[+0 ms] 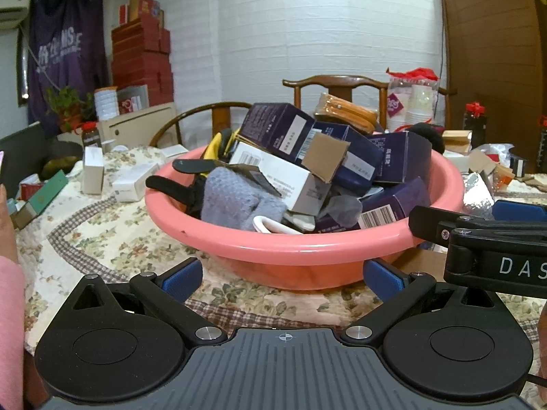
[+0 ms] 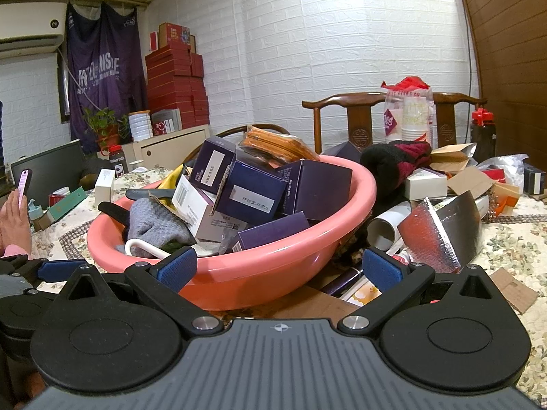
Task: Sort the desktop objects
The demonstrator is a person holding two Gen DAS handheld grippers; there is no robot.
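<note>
A pink plastic basin (image 1: 301, 251) (image 2: 273, 266) stands on the floral tablecloth, heaped with dark purple boxes (image 1: 277, 130) (image 2: 253, 191), a white barcoded box (image 1: 277, 181), a grey knitted cloth (image 1: 236, 201) (image 2: 154, 225), black tools and an orange pouch (image 1: 345, 111) (image 2: 277, 145). My left gripper (image 1: 282, 278) is open just in front of the basin's near wall, nothing between its blue pads. My right gripper (image 2: 278, 270) is open too, level with the basin's near rim, and it shows at the right of the left wrist view (image 1: 478, 225).
Right of the basin lie a silver foil bag (image 2: 441, 229), a white tube (image 2: 386, 227), cardboard scraps, a white box (image 2: 425, 182) and a black-red knit item (image 2: 393, 160). White boxes (image 1: 93, 171) stand at left. A person's hand holds a phone (image 2: 22, 181). Wooden chairs (image 1: 338, 85) stand behind.
</note>
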